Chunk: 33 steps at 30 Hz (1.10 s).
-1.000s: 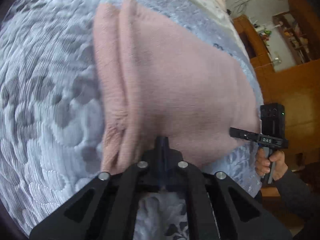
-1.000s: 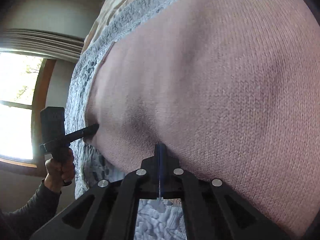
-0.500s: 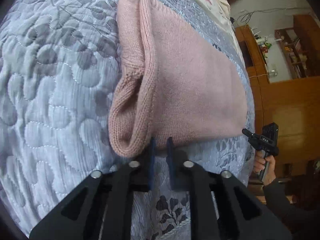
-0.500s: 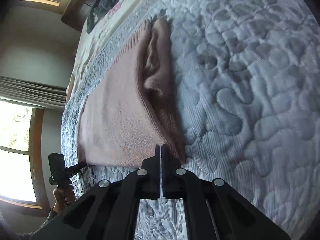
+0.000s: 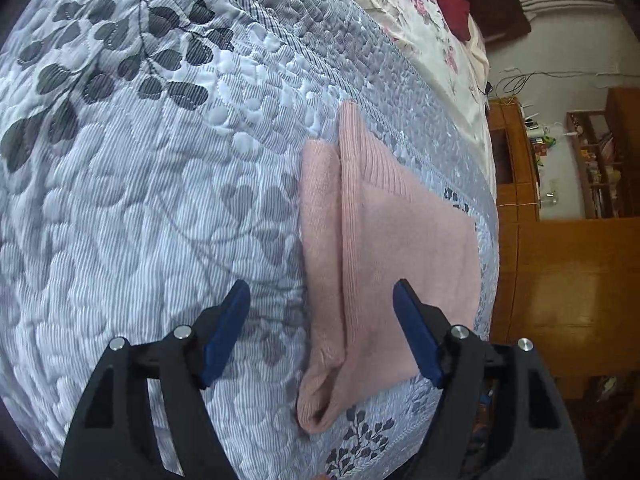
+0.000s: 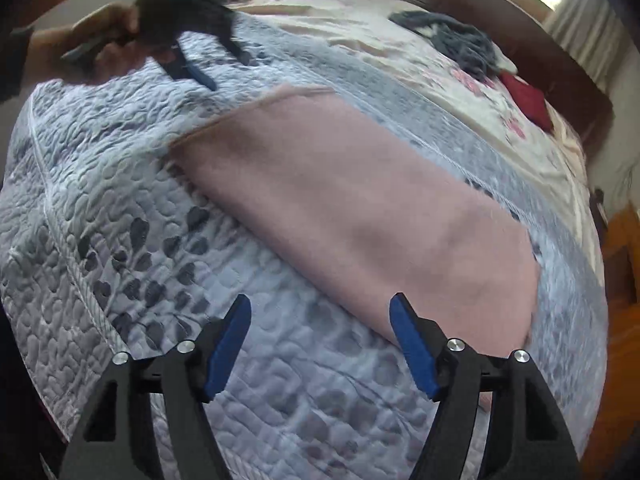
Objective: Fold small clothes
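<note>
Two handheld grippers hover with jaws spread wide over a pink knitted garment [image 5: 404,256] lying folded on a grey-blue quilted bedspread [image 5: 152,184] printed with dark leaves. Neither gripper holds anything. Seen from the left wrist, the left gripper [image 5: 322,300] hangs above the garment's near end, its blue-padded fingers [image 5: 226,332] apart on either side of the fold, where a ribbed band overlaps a narrower strip of the same knit (the strip's rounded end curls open toward the bedspread's near edge). The garment lies close to that edge and just beside the bedspread's patterned border, with its long side running away toward a floral sheet [image 5: 424,28] farther up the bed. From the right wrist, the right gripper [image 6: 320,340] is clear of the fabric, its fingers open above bare quilt just beside the garment's long edge, and the pink piece stretches diagonally across the bedspread. At the upper left of that view, blurred, a hand [image 6: 96,48] grips the other tool, its blue tips pointing down at the quilt near the garment's far corner. A grey-blue heap of cloth [image 6: 460,44] and a dark red item [image 6: 528,104] rest on the floral sheet toward the head of the bed. Wooden cabinets [image 5: 560,280] stand beyond the bed's edge.
</note>
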### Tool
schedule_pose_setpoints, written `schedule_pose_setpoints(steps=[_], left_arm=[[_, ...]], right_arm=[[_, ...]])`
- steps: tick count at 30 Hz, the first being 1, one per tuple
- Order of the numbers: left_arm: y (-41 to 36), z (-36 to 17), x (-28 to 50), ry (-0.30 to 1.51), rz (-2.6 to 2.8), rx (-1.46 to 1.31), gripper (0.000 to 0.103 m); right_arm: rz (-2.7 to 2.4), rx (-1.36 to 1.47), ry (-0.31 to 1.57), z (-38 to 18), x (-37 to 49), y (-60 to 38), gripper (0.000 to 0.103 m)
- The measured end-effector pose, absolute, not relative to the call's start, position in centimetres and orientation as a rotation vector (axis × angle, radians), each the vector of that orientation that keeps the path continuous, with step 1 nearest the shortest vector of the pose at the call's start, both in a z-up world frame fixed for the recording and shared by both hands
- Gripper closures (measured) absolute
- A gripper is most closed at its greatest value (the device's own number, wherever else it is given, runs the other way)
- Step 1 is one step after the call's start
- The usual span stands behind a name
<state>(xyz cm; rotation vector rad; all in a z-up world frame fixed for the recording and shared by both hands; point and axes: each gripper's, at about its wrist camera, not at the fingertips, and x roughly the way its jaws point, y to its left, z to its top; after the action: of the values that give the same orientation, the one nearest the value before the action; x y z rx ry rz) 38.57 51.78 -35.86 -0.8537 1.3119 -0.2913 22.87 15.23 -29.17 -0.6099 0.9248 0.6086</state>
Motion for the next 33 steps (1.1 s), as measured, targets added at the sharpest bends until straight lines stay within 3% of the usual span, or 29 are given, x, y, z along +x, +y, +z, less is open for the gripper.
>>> schedule_pose_setpoints(steps=[11, 17, 18, 20, 21, 33], left_arm=[[48.9, -40.9, 45.1, 1.375, -0.430, -0.930, 0.031], [47.9, -41.8, 47.2, 1.377, -0.473, -0.938, 0.034], [47.7, -42.0, 47.5, 1.377, -0.474, -0.936, 0.039], [47.3, -42.5, 48.0, 1.389, -0.455, -0.931, 0.066], [47.3, -42.8, 48.0, 1.397, -0.448, -0.934, 0.069], [47.2, -42.8, 49.2, 1.469, -0.413, -0.952, 0.073]], right_arm=[[0.582, -0.971, 0.748, -35.6, 22.2, 28.0, 0.033], [0.547, -0.982, 0.720, -37.5, 23.7, 30.3, 0.036], [0.541, -0.988, 0.703, -37.7, 23.9, 30.9, 0.036], [0.541, -0.965, 0.701, -37.6, 24.5, 31.8, 0.046], [0.535, -0.953, 0.697, -37.5, 24.7, 32.2, 0.048], [0.499, -0.878, 0.686, -36.9, 26.5, 34.9, 0.061]])
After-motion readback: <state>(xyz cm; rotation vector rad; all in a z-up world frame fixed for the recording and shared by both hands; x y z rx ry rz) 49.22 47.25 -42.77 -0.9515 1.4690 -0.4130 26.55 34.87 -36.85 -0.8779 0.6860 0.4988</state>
